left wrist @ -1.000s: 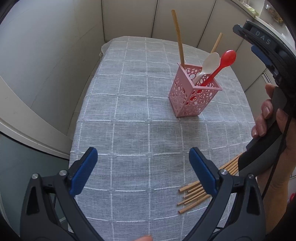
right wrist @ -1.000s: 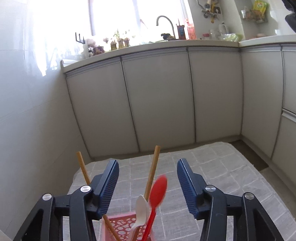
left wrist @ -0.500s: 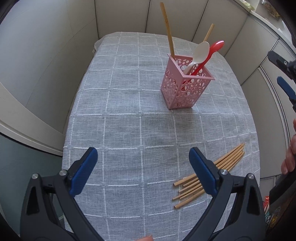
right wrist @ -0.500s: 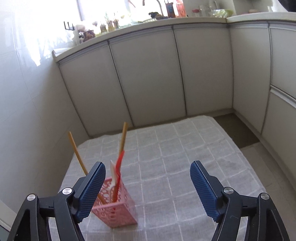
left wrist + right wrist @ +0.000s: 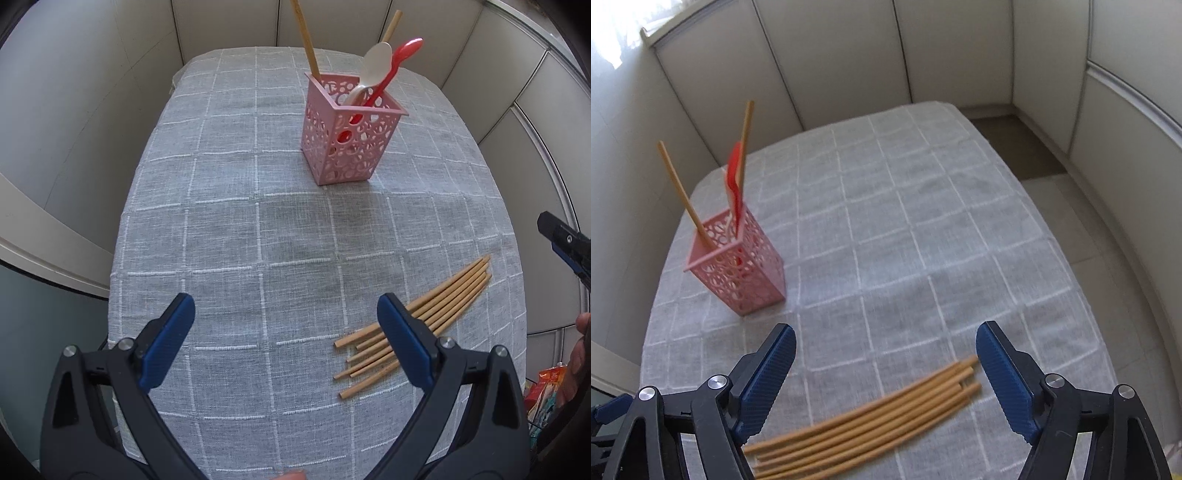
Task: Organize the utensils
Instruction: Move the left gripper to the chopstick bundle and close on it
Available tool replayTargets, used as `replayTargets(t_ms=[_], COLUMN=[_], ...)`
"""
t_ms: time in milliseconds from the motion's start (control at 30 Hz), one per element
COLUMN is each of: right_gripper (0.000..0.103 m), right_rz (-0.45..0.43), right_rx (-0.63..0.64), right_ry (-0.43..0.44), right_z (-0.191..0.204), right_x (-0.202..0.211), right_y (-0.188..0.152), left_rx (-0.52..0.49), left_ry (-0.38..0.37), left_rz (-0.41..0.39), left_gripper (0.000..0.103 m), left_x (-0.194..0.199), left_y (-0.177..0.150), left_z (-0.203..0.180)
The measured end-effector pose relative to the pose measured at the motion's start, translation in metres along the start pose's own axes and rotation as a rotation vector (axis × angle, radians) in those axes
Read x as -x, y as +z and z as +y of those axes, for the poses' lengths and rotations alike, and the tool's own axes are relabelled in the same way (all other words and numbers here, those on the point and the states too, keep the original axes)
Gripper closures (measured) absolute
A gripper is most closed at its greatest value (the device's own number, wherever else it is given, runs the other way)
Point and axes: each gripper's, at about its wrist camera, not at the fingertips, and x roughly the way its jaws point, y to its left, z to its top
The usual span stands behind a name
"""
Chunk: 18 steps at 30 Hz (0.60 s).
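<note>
left gripper (image 5: 286, 332) and right gripper (image 5: 886, 363) both spread wide, nothing held, each above the grey checked tablecloth (image 5: 229, 229). loose bamboo chopsticks (image 5: 871, 417) lie bundled flat on the cloth beneath the right gripper. pink perforated holder (image 5: 349, 138) stands upright, well apart, containing two chopsticks, a white spoon (image 5: 375, 66) and a red spoon (image 5: 400, 55).

I've pulled my right gripper (image 5: 885, 363) back from above the pink holder (image 5: 738, 269); it now hangs spread over the loose chopsticks (image 5: 871, 417) near the holder.
</note>
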Motion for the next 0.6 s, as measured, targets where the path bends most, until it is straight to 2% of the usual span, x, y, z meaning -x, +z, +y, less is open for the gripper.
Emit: replayTargets(t_ms=[200,367,500,600], right_gripper=[0.019,0.019,0.019,0.019], right_rz=[0.157,0.250,0.305,0.325], right_rx=[-0.072,-0.108,-0.134,-0.158], right_ry=[-0.025,-0.042,-0.026,-0.019], right_z=[-0.041,-0.069,-0.084,-0.093], right_x=[-0.017,-0.032,-0.041,-0.044], right_y=[-0.018,-0.026,-0.030,-0.031], left_rx=[-0.033,-0.041,-0.079,-0.155], left_ry=[-0.033,-0.046,-0.095,-0.134], left_rz=[0.044,0.069,0.054,0.050], left_gripper=[0.004,0.004,0.005,0.015], left_x=[-0.012,-0.027,-0.036,-0.046], left_y=[-0.004,-0.002,0.003,0.007], left_z=[-0.022,-0.040,-0.060,-0.083])
